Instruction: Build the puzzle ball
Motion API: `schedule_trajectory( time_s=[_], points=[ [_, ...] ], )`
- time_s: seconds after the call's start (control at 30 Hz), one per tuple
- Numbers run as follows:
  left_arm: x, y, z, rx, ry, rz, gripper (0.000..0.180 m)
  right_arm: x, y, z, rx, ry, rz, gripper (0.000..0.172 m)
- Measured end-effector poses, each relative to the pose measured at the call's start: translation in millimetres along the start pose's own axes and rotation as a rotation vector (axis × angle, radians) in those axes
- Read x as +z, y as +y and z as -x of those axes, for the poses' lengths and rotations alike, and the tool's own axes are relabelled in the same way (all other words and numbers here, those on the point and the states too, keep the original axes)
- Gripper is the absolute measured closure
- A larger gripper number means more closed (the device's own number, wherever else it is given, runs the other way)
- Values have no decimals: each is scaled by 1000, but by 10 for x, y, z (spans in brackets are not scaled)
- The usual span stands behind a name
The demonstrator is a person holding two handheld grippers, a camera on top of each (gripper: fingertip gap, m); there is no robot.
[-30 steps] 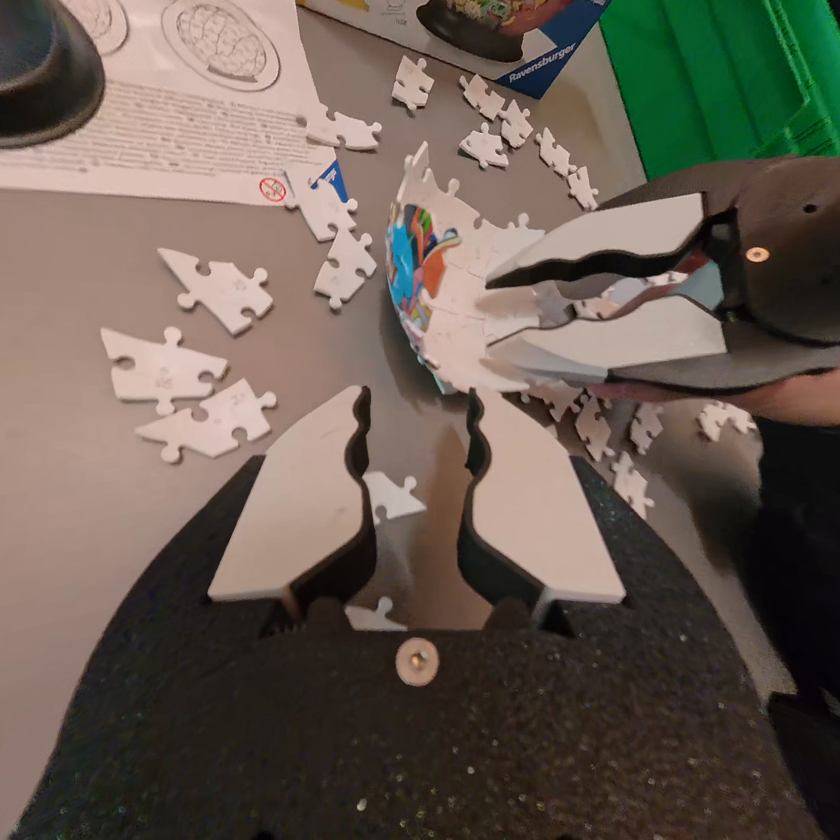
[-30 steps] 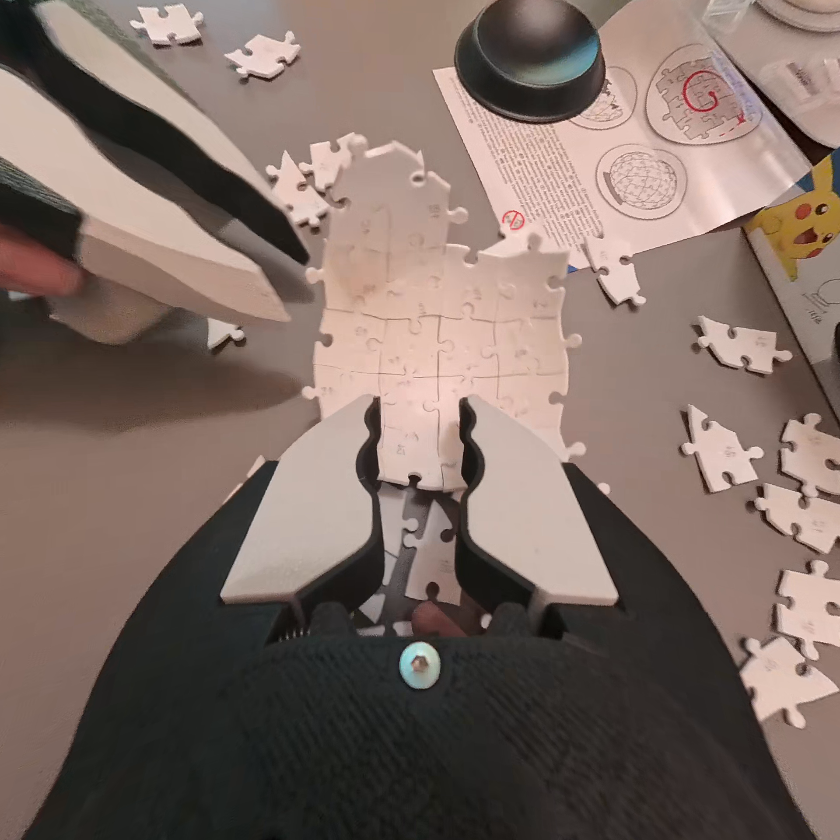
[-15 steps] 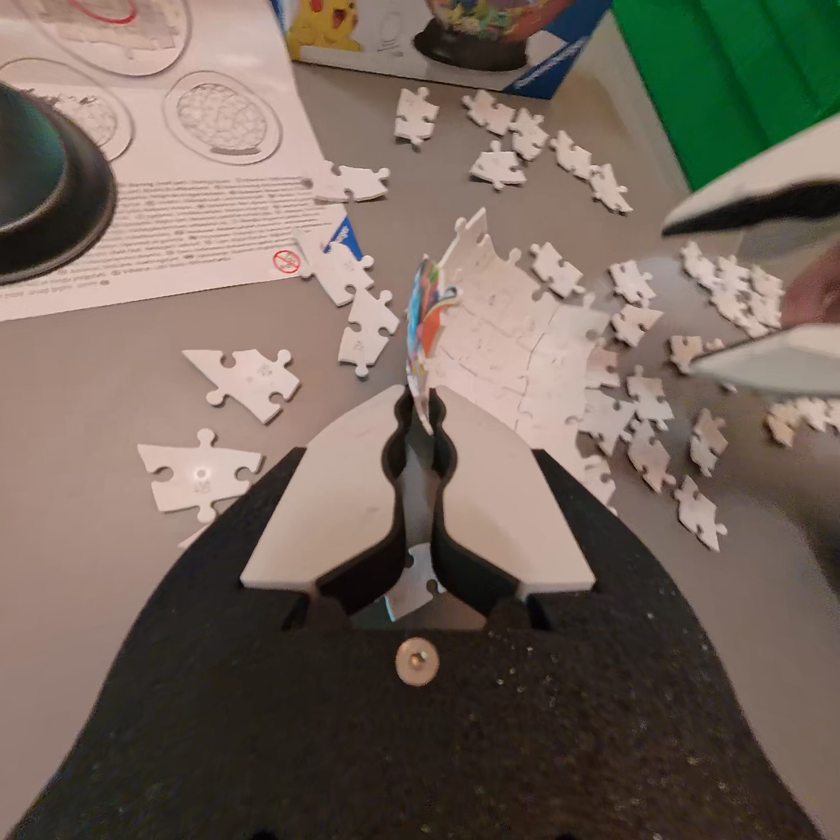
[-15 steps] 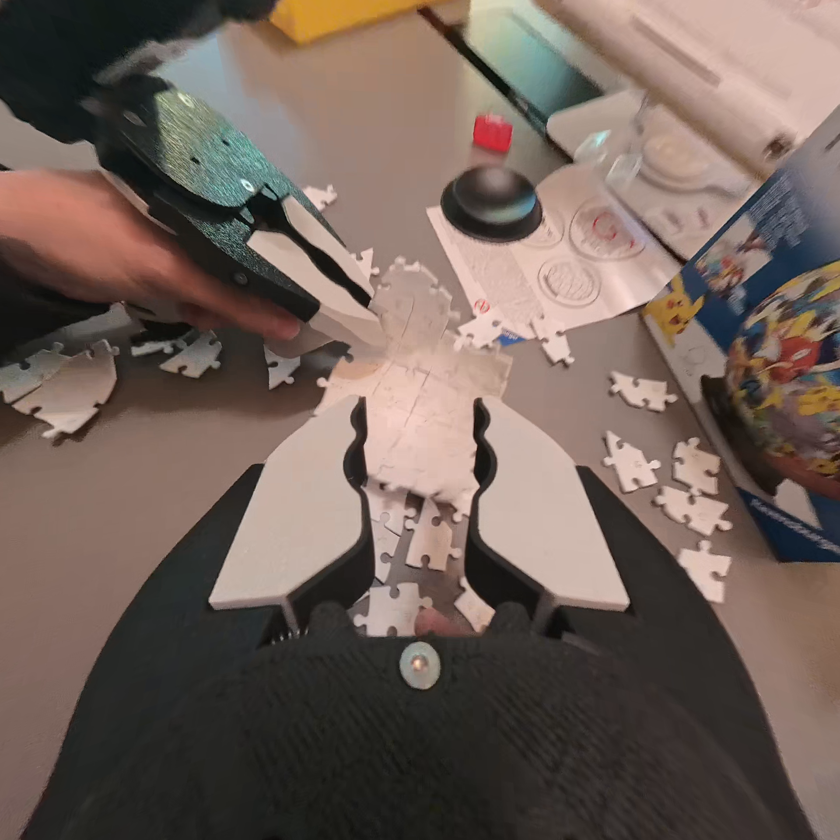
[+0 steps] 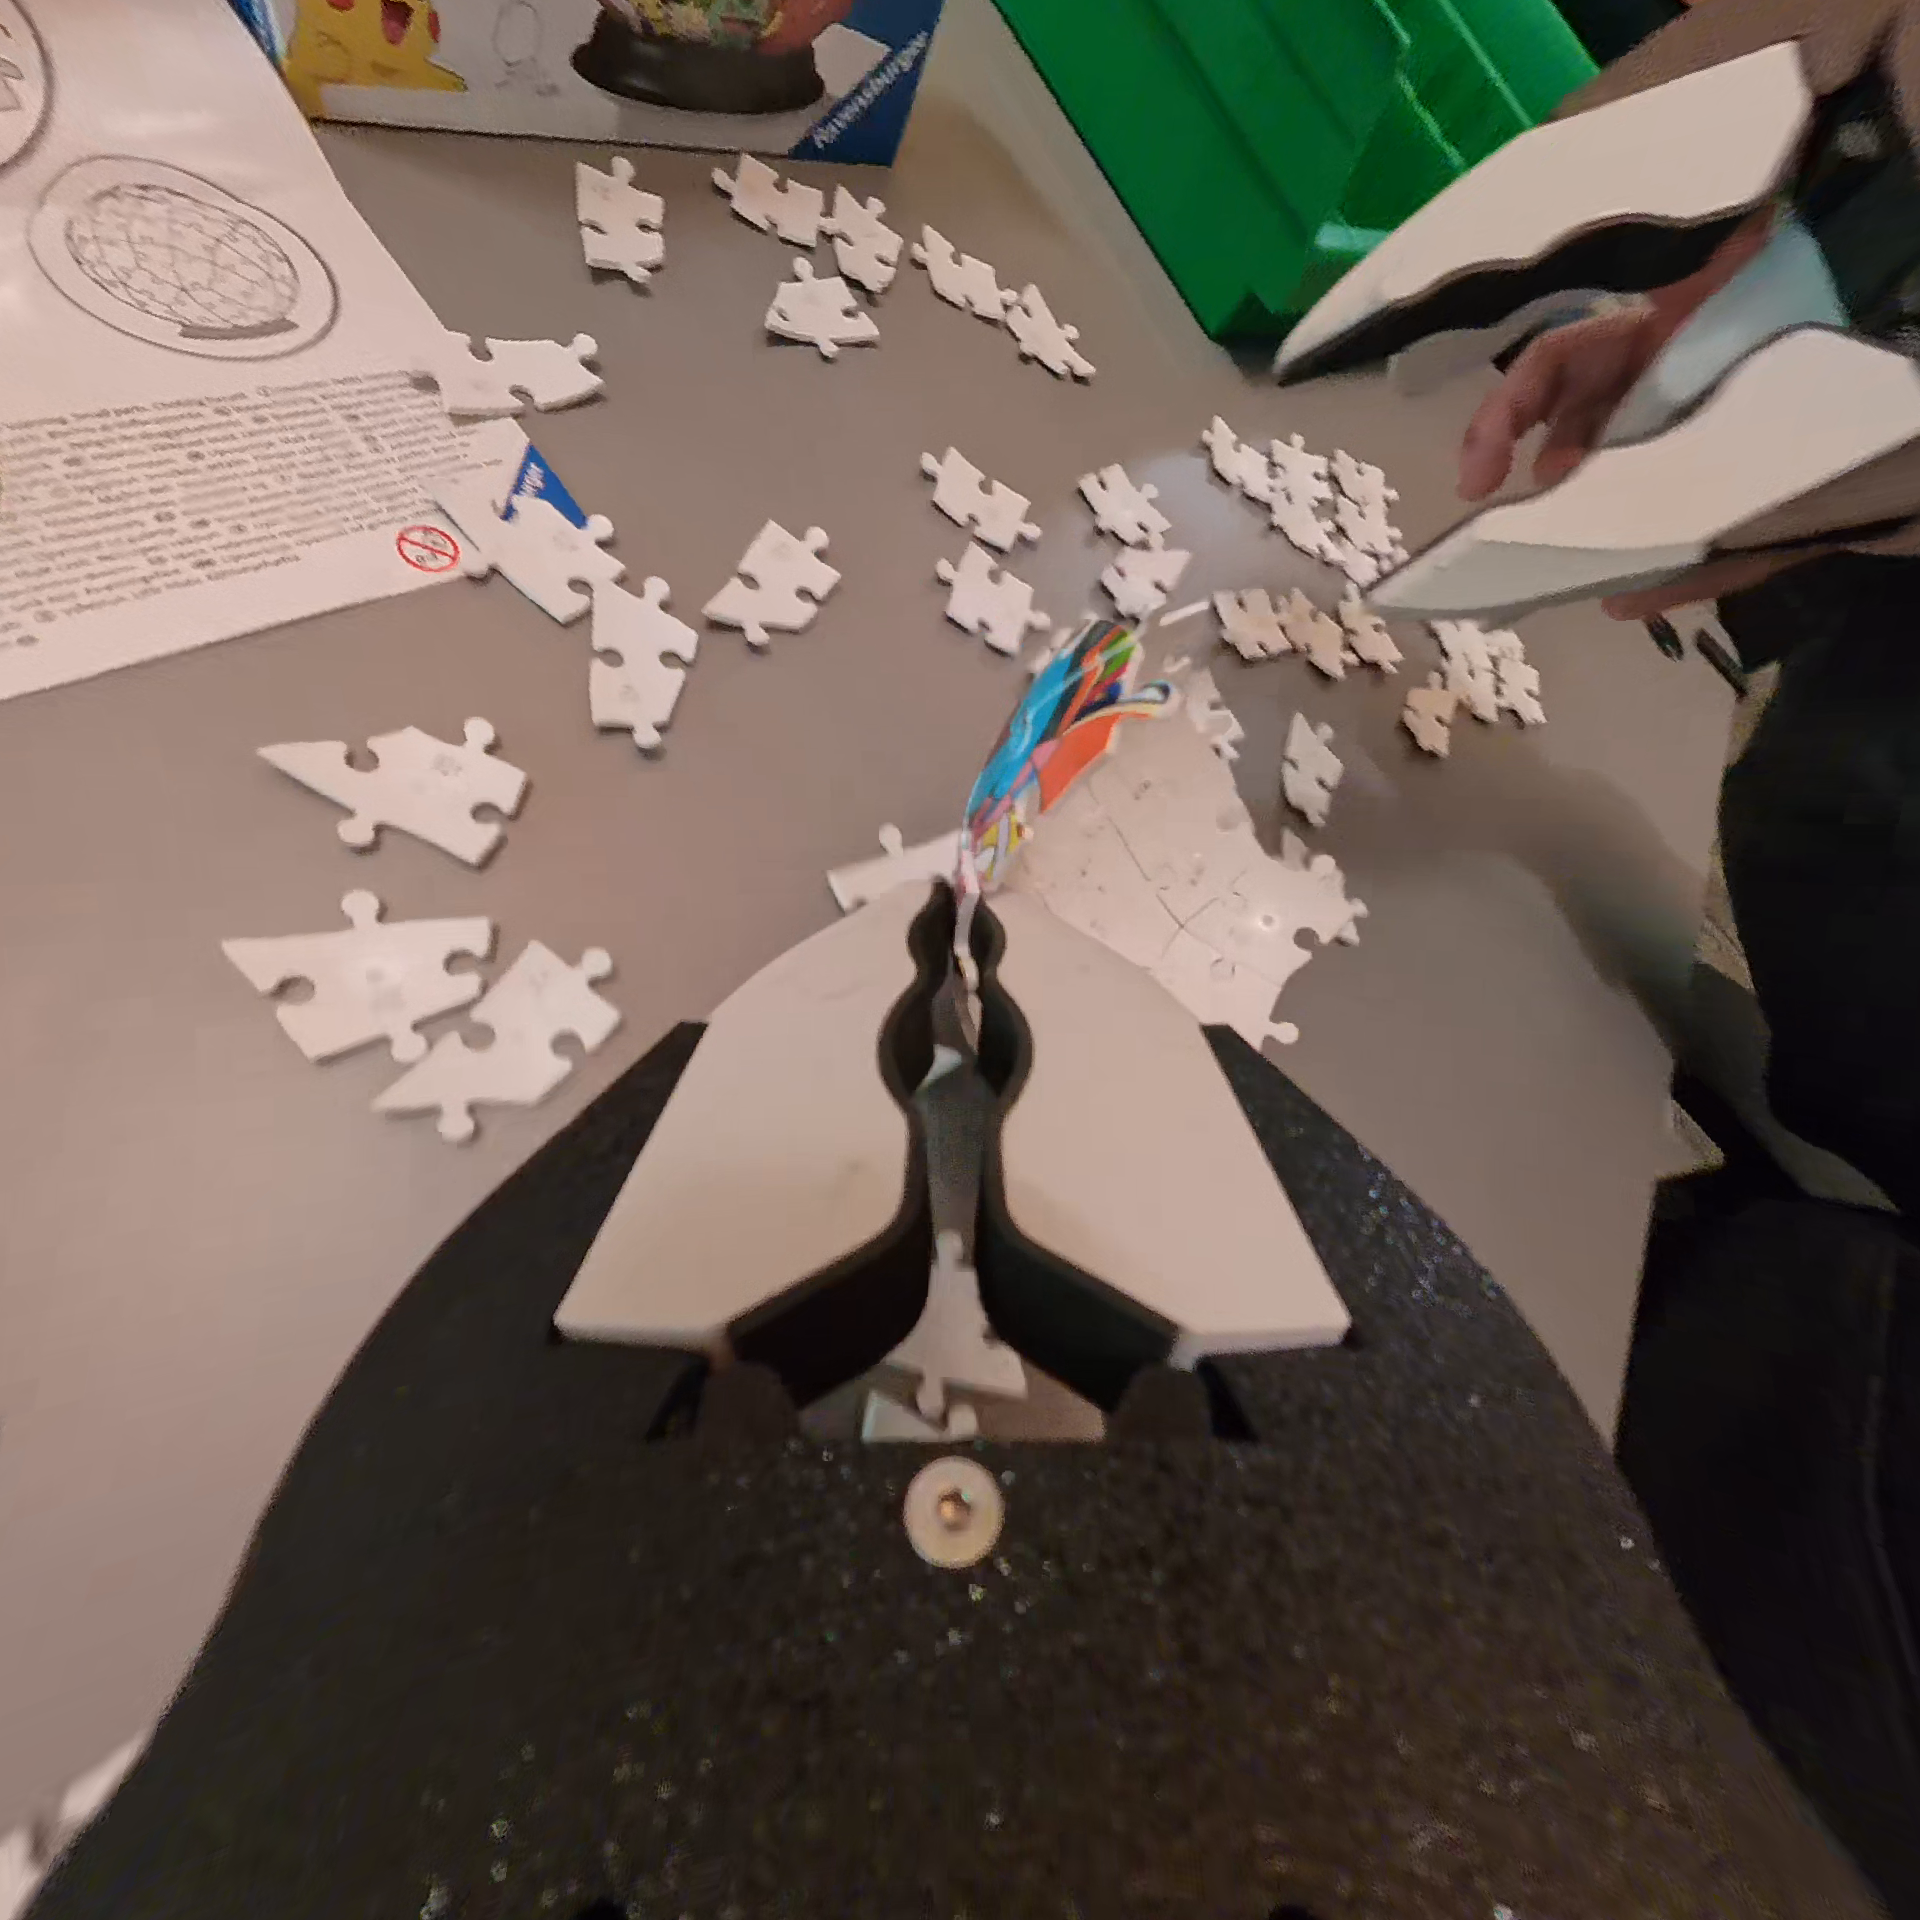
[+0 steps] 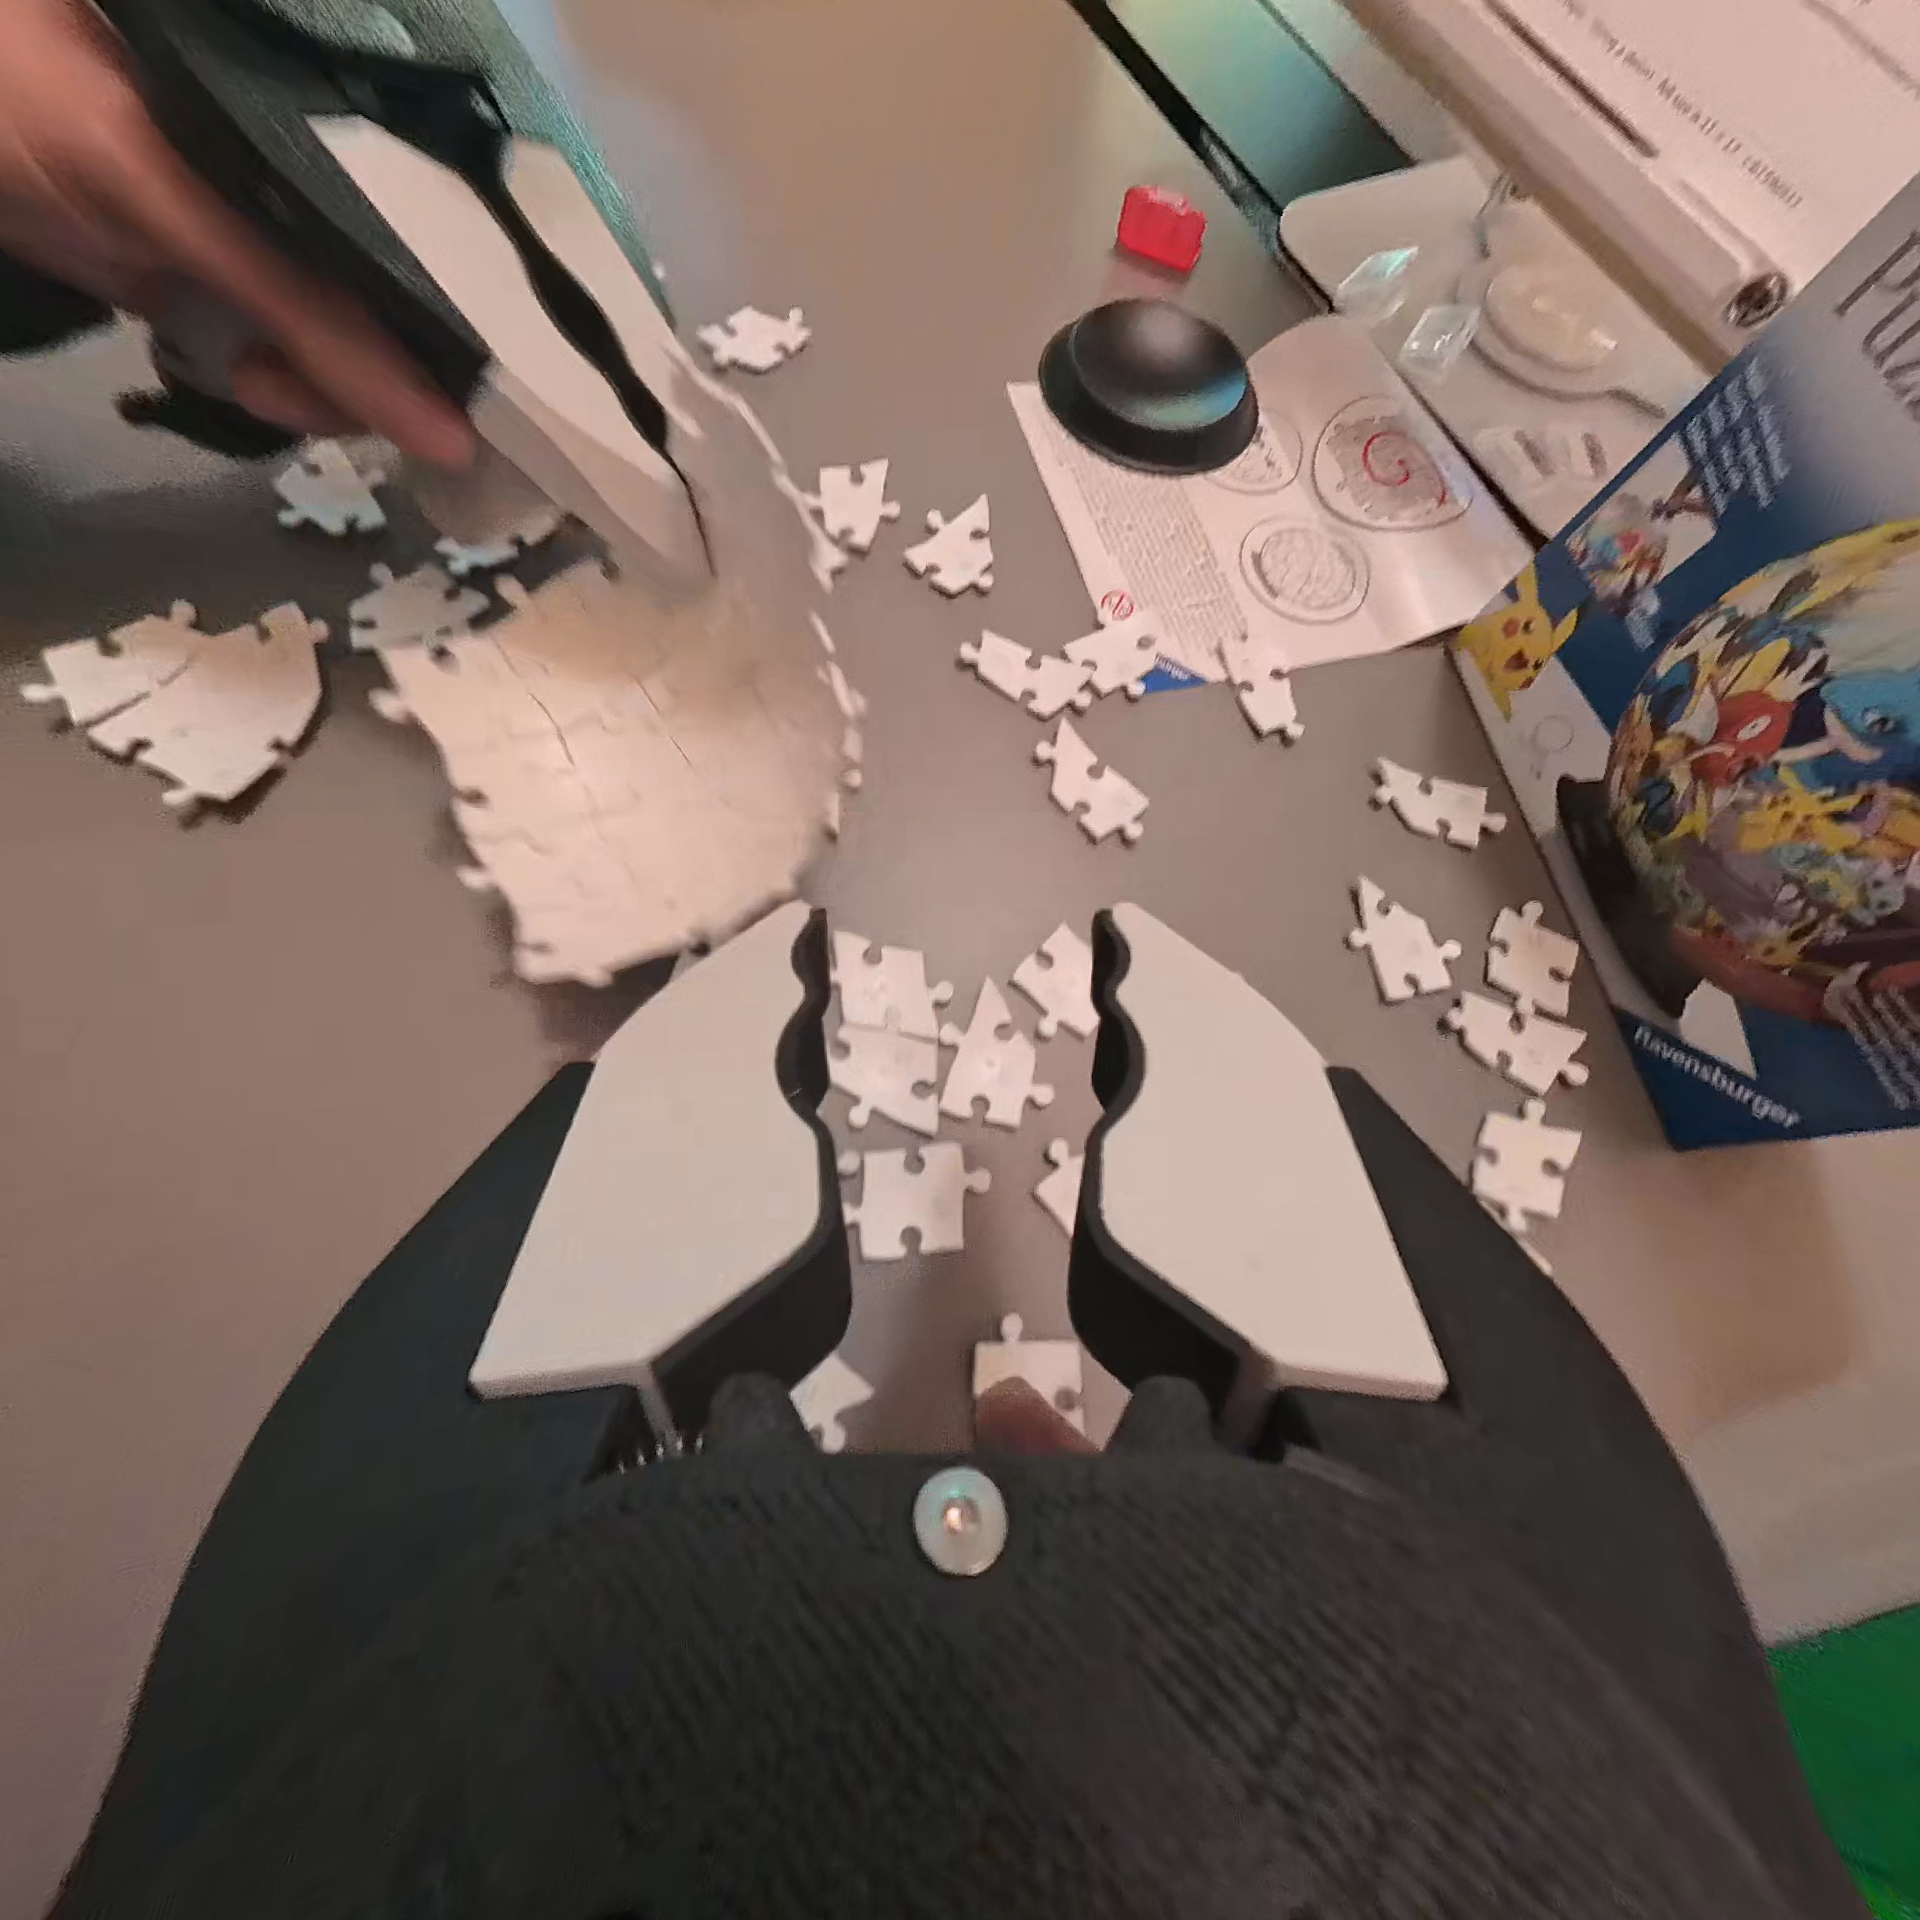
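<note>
My left gripper (image 5: 961, 920) is shut on the near edge of a curved, assembled puzzle section (image 5: 1174, 883). The section is white inside, with a colourful outer face (image 5: 1049, 717). It hangs low over the grey table (image 5: 156, 1195). In the right wrist view the left gripper (image 6: 691, 530) pinches the far rim of the same section (image 6: 644, 769). My right gripper (image 6: 961, 935) is open and holds nothing. It hovers over several loose white pieces (image 6: 935, 1049), just right of the section. In the left wrist view it (image 5: 1340, 478) shows open at the upper right.
Loose white puzzle pieces (image 5: 405, 790) lie scattered over the table. An instruction sheet (image 6: 1299, 540) bears a black dome stand (image 6: 1148, 400). The puzzle box (image 6: 1745, 810) stands at the right, a small red object (image 6: 1162, 227) lies farther back, and a green crate (image 5: 1299, 135) stands beyond.
My right gripper opened, let go of the assembled section and drew back over the loose pieces. My left gripper closed on the section's edge and now carries it alone.
</note>
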State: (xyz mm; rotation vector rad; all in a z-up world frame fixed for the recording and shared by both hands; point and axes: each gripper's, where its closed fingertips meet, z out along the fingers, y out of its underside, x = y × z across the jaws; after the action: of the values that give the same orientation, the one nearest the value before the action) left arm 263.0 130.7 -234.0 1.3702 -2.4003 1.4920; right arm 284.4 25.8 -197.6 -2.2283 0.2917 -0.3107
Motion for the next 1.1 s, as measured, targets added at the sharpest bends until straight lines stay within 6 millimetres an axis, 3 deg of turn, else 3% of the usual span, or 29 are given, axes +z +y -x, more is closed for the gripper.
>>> schedule_trajectory(
  time_s=[0.03,0.13,0.27,0.47,0.6,0.8,1.0,1.1],
  points=[
    [-72,49,-49,6,12,6,179,-18,63,28,2,2,10,123],
    [-214,228,-208,9,28,20,179,-49,282,137,23,-6,36,122],
    [-235,470,-438,19,35,40,179,-43,502,196,51,23,56,122],
    [-157,701,-590,29,37,74,177,89,609,357,14,-16,95,122],
    [-100,729,-558,10,28,70,178,233,551,396,-35,-47,91,123],
    [-89,726,-505,-2,15,74,178,476,408,296,-158,-102,156,128],
    [-120,696,-497,30,-6,76,170,298,429,164,-126,-112,136,141],
    [-124,684,-487,49,-6,77,170,127,590,189,-157,-108,158,140]
  ],
)
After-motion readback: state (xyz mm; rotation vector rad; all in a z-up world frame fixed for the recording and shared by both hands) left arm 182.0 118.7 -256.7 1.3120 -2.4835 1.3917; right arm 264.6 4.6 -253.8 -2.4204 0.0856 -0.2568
